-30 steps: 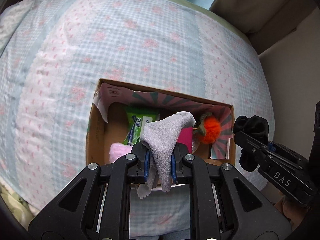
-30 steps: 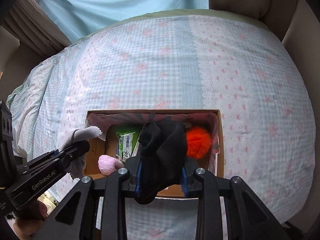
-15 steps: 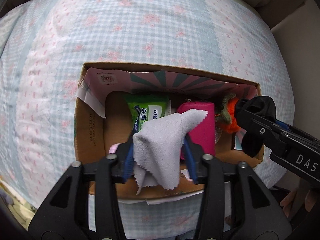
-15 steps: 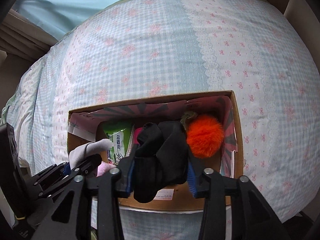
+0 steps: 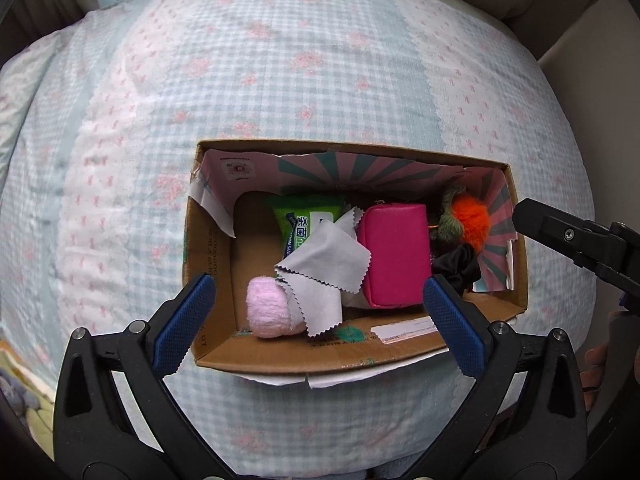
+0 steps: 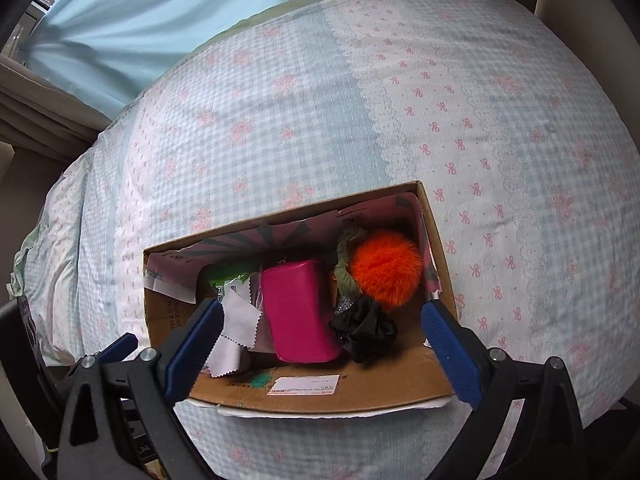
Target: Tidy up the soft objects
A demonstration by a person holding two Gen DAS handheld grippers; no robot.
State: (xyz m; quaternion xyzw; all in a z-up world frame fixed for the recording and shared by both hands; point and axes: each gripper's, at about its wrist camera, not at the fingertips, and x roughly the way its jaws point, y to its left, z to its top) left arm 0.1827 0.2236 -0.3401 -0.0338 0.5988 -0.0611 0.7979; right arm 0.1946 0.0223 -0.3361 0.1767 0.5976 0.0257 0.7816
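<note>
Left wrist | grey cloth [image 5: 326, 268] in box [image 5: 516, 240] | left gripper [image 5: 320, 308] opening above, empty

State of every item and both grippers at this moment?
cardboard box: open-topped, on the bed
grey cloth: loose in box
black scrunchie: loose in box
pink pouch: closed
orange pompom: in box corner
left gripper: opening, empty
right gripper: opening, empty

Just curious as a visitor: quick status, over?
Both grippers, left and right, opening, empty. Grey cloth and black scrunchie lie in the box. Nothing in the way.
</note>
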